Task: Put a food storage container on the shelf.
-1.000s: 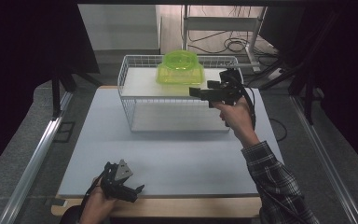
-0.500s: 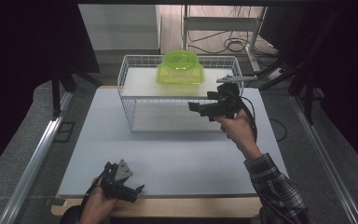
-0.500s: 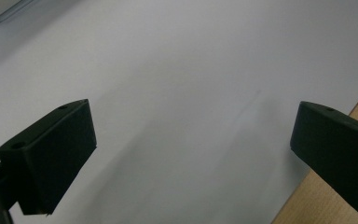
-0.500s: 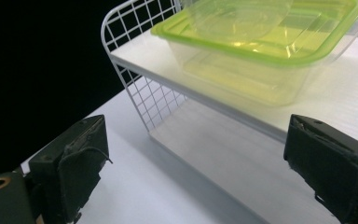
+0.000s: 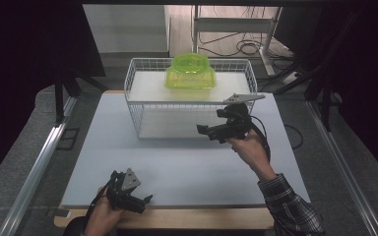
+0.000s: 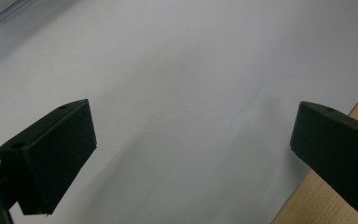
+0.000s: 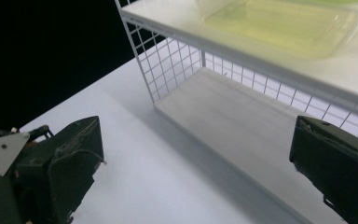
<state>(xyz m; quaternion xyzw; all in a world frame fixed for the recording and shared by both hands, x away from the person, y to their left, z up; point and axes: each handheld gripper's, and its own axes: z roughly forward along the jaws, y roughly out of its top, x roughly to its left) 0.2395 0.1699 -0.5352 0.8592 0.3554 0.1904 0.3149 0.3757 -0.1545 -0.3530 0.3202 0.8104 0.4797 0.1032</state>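
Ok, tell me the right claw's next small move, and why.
Probably draw the right claw a little further back from the rack and rest it over the bare table. Its jaws stand wide with nothing between them, having just been opening. The green container already sits on the rack's upper shelf, and the left claw idles open at the near edge.

Room dim, surroundings near black; light falls from above onto pale table (image 5: 177, 167), brightest at far edge. Soft shadow under wire rack (image 5: 142, 118) on table. Green container (image 5: 189, 71) glows, translucent. High view slightly soft, grainy. Gripper views: near jaws blurred; dark corner beyond table's edge.
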